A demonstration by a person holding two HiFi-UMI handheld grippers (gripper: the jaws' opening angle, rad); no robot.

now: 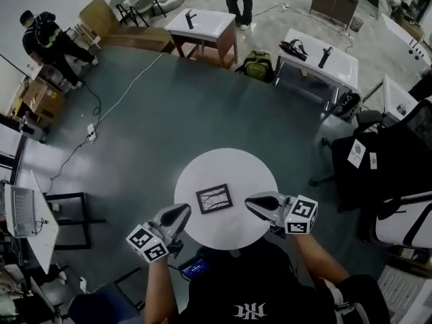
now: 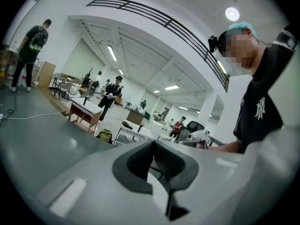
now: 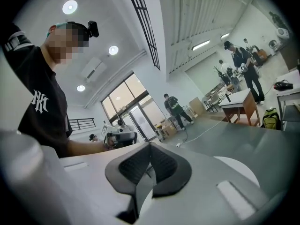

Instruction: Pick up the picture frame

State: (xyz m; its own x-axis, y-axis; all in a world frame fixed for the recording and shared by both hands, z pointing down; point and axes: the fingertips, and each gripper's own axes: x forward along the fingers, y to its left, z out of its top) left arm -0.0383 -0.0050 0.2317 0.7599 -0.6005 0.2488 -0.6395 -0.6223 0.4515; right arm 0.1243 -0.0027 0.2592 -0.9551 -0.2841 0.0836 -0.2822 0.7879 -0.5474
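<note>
Bright ceiling lights, dim floor, fisheye warping, dark corners.

Table top (image 1: 253, 174) smooth matt white; picture frame (image 1: 214, 198) dark, matt; left tongs (image 2: 153, 143) grey plastic w/ ribbed pads (image 2: 136, 165).

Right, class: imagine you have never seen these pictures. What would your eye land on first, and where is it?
The small round white table stands out against the dark grey floor, with a dark picture frame lying flat near its middle. The left gripper and right gripper flank the frame, one on each side, jaws closed and empty, neither touching it.
</note>
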